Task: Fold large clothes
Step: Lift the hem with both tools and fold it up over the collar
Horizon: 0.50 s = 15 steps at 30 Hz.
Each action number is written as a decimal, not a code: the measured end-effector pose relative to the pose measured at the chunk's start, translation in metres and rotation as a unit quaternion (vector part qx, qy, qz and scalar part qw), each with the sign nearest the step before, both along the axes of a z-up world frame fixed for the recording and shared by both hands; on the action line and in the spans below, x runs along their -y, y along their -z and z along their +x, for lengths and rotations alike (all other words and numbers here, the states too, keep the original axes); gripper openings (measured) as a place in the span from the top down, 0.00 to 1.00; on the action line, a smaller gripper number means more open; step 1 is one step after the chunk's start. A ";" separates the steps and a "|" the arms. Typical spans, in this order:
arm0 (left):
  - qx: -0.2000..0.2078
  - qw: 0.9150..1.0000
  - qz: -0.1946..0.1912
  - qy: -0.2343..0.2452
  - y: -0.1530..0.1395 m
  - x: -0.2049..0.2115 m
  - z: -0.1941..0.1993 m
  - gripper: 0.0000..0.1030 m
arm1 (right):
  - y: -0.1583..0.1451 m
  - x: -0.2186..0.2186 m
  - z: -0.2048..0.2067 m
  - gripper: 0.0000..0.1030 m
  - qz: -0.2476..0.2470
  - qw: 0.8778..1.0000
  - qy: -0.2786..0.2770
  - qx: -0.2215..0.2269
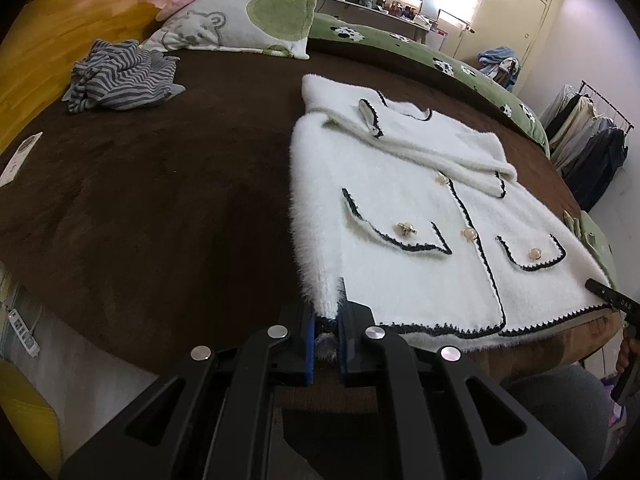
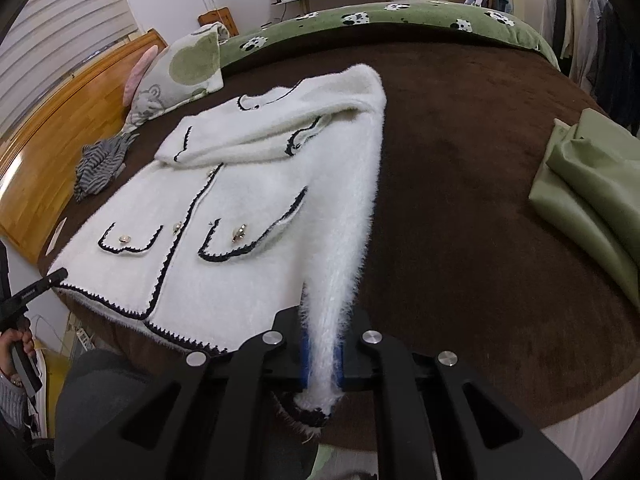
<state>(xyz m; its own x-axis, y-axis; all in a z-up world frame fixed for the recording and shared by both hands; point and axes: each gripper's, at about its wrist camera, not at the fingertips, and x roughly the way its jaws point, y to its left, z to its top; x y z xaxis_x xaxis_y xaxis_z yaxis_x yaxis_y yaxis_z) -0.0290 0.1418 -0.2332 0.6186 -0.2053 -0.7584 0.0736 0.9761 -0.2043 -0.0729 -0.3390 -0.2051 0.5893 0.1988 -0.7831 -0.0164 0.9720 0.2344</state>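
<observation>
A fluffy white cardigan (image 1: pixel 404 208) with black trim and gold buttons lies front up on the brown bedspread (image 1: pixel 160 200), both sleeves folded across its chest. My left gripper (image 1: pixel 326 320) is shut on the hem's near left corner, which is lifted off the bed. In the right wrist view the same cardigan (image 2: pixel 240 200) fills the middle, and my right gripper (image 2: pixel 322 344) is shut on the hem's other corner, with white fur bunched between its blue pads. The tip of each gripper shows at the edge of the other view, the right gripper (image 1: pixel 608 294) and the left gripper (image 2: pixel 44 280).
A crumpled grey striped garment (image 1: pixel 120 76) and a bear pillow (image 1: pixel 240 20) lie near the wooden headboard. A folded green cloth (image 2: pixel 592 184) rests on the bed's right side. A green patterned blanket (image 2: pixel 380 16) lines the far edge. Clothes hang on a rack (image 1: pixel 588 136).
</observation>
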 end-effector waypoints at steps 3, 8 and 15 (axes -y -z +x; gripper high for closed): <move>0.001 1.000 -0.002 -0.002 -0.004 -0.004 -0.011 0.90 | 0.000 0.001 -0.012 0.91 0.002 1.000 -0.001 -0.002; -0.006 1.000 -0.006 -0.009 0.000 -0.013 -0.019 0.90 | 0.005 0.009 -0.023 0.91 0.008 1.000 0.002 -0.010; -0.008 0.999 -0.020 -0.029 0.001 -0.020 -0.003 0.90 | -0.012 0.012 -0.004 0.92 -0.007 1.000 0.006 -0.001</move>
<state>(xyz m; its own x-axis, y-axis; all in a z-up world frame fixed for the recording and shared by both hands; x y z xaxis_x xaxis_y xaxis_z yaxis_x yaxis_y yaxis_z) -0.0316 0.1617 -0.2347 0.6190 -0.2001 -0.7595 0.0135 0.9696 -0.2444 -0.0768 -0.3506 -0.1929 0.5894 0.1817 -0.7872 -0.0049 0.9752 0.2214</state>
